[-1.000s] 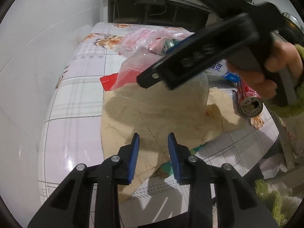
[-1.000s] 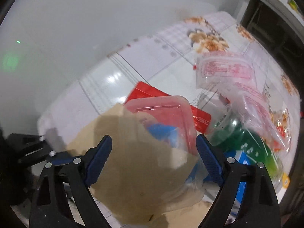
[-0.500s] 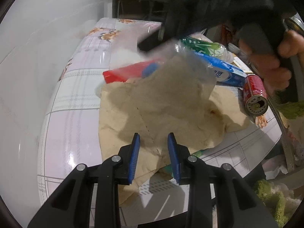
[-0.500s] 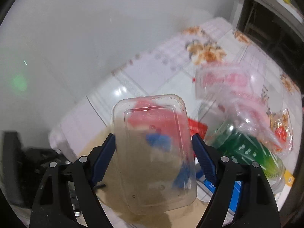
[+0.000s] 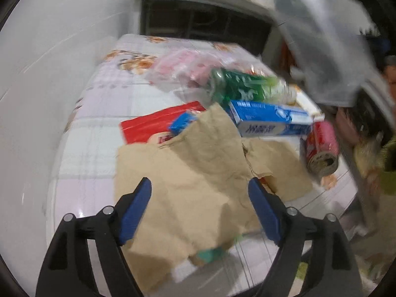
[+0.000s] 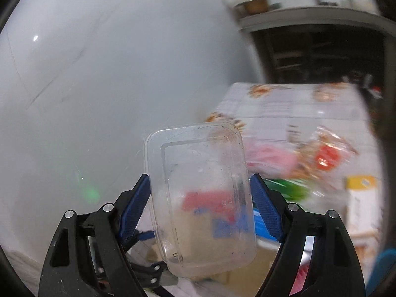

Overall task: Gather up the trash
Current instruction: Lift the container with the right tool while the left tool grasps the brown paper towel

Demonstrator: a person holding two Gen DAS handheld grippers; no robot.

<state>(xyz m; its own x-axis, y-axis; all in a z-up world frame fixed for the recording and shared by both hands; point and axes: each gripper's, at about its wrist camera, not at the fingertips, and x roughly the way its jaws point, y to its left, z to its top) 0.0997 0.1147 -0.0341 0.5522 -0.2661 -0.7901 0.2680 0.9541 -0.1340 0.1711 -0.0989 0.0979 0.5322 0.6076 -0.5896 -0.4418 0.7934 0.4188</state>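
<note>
Holding clear plastic container (image 6: 200,195) crosswise between blue pads (image 6: 135,206) of right gripper (image 6: 199,208), jaws wide and pressing on both long sides; container lifted off table (image 5: 99,128), tilted, empty apart from smears. Showing in left wrist view only as grey blur up and right of brown paper (image 5: 198,173).

Opening jaws of left gripper (image 5: 199,212) at this moment, pads standing wide, nothing pinched; hovering just above near edge of brown paper, paper lying flat between and below fingers.

Judging progress: one item in hand, not yet binned; no bin or bag visible in either view, so drop-off spot unknown. Most trash left on table.

Remaining, relative to brown paper: red packet (image 5: 158,123) poking out from under far-left edge, small blue item (image 5: 182,123) on top of it; blue-and-white carton (image 5: 269,121) just beyond far-right edge; green bottle (image 5: 245,89) lying behind carton; clear pink-printed bags (image 5: 183,69) further back; red can (image 5: 321,151) on its side, right of paper near table edge; something green (image 5: 210,255) peeking from under near edge, too blurred to name.

Guessing paper as next pick for left gripper; flat sheet, likely needing edge pinch. Paper overlapping red packet, covering green thing. Wall (image 6: 99,74) close on far side, shelf unit (image 5: 203,27) behind table.
</note>
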